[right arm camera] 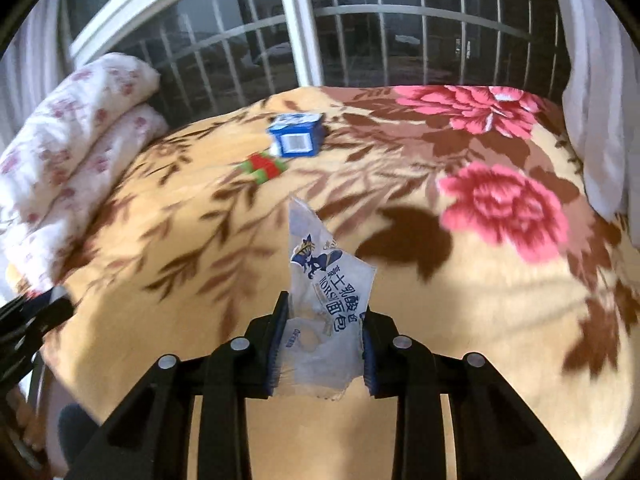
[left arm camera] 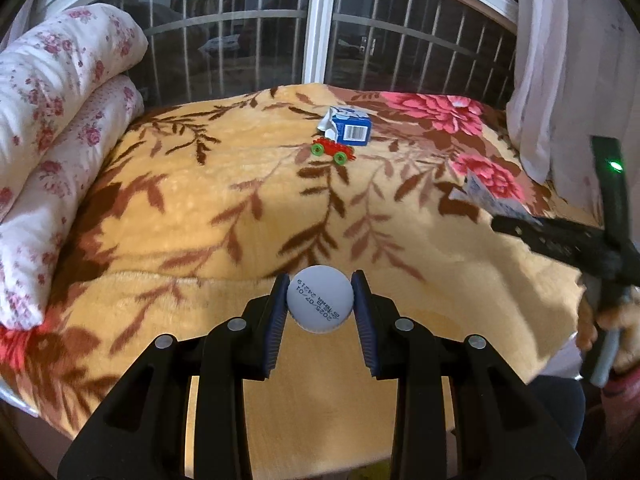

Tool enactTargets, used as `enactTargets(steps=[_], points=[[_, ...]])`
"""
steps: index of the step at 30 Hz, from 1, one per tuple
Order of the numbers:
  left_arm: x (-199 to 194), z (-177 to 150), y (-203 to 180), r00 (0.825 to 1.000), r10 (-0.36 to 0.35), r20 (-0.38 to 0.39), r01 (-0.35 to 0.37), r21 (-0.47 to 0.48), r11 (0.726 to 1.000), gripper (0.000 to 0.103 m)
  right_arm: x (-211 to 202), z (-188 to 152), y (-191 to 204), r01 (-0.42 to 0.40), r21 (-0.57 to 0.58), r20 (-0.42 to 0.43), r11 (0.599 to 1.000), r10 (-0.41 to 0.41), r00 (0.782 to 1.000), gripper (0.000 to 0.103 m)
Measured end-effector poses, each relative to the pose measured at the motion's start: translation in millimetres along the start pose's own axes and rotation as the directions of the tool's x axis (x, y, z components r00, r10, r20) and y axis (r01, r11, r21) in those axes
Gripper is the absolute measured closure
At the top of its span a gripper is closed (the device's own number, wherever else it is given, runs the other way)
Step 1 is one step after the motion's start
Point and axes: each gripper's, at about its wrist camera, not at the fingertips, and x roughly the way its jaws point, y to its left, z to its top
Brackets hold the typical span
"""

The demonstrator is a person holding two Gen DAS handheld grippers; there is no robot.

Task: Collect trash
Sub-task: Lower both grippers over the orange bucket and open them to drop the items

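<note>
My left gripper (left arm camera: 320, 300) is shut on a white bottle cap (left arm camera: 319, 299) with a printed date, held above the flowered blanket (left arm camera: 224, 208). My right gripper (right arm camera: 325, 322) is shut on a torn clear bread wrapper (right arm camera: 325, 280) with blue print, which sticks up between the pads. That wrapper (left arm camera: 490, 196) and the right gripper (left arm camera: 504, 226) also show at the right edge of the left wrist view. A blue milk carton (left arm camera: 349, 126) (right arm camera: 298, 136) with a torn-open top lies far back on the bed. A red toy cart with green wheels (left arm camera: 329, 151) (right arm camera: 263, 168) lies just in front of it.
A rolled floral quilt (left arm camera: 56, 152) (right arm camera: 76, 140) lies along the bed's left side. A barred window (left arm camera: 320, 28) stands behind the bed and a white curtain (left arm camera: 568, 72) hangs at the right. A person's hand (left arm camera: 600, 320) grips the right tool's handle. The left gripper's fingers (right arm camera: 32, 316) show at the left edge.
</note>
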Motion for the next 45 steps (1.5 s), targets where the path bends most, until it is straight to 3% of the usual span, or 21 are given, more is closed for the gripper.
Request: enactTargets(steps=[14,20,28,36,45], points=[[-59.3,-73.1,-31.3,1.000,-0.004,0.008,0.004,0.063,0.998,0.071,-108.3,-107.0,57.9,-0.107,-0.094,0.052,0.990,0.112,0.992,0.072],[-71.2,-103.1,-35.3,1.000,0.001,-0.022,0.001,0.096,0.995,0.071,-124.6,-143.2,77.9,-0.158,-0.137,0.006,0.978,0.161,0.987,0.072],[-64.2,-148.0,-41.9,0.991,-0.013,-0.134,0.032,0.135,0.990,0.071,-120.5,-176.9,94.8,-0.206,-0.164,-0.105,0.965,0.190,0.976,0.072],[-34.9,-183.2,-35.3,0.946,-0.067,-0.318,0.104,0.099,0.990,0.071,-90.3,-209.5,100.1,-0.234,-0.124,-0.232,0.964,0.201,0.952,0.072],[1.7,-213.8,-24.9,0.871,-0.113,-0.478,0.143,0.026,0.989,0.071,-55.5,-233.1,99.4,-0.257,-0.058,-0.358,0.965,0.220,0.907,0.072]])
